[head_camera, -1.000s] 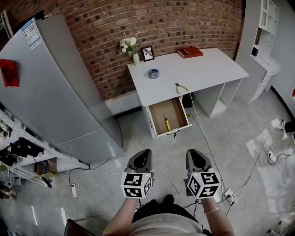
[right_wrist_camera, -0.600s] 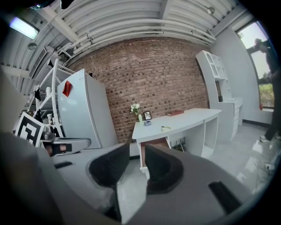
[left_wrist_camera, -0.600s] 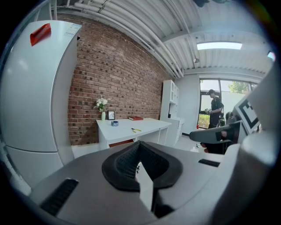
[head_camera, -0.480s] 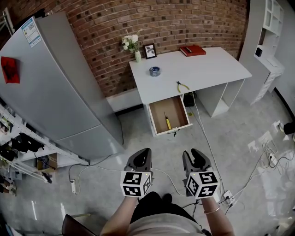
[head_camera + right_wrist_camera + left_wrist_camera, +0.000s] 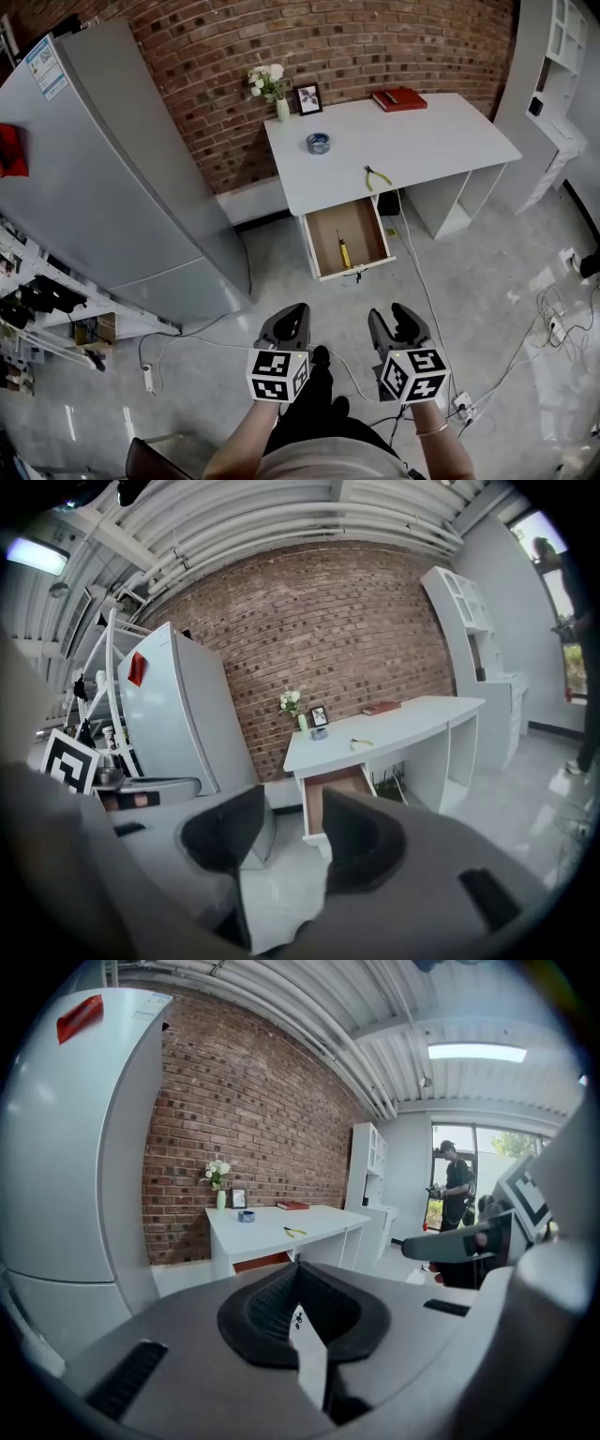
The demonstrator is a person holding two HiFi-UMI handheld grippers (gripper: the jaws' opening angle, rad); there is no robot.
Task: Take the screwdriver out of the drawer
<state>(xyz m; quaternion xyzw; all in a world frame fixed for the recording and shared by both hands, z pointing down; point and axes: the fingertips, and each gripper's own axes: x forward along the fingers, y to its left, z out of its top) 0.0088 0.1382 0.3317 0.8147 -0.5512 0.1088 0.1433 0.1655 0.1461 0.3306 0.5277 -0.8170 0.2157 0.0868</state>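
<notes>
Well beyond the left tool (image 5: 292,315), the screwdriver (image 5: 343,252) lies in the drawer (image 5: 364,234).

Yellow-handled screwdriver (image 5: 343,253) lying lengthwise on floor of open wooden drawer (image 5: 323,247) under desk.

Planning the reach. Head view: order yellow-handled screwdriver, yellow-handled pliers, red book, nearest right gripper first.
Right gripper, jaws just opened, empty:
1. Yellow-handled screwdriver, in open drawer.
2. Yellow-handled pliers, white desk's front.
3. Red book, desk's back.
</notes>
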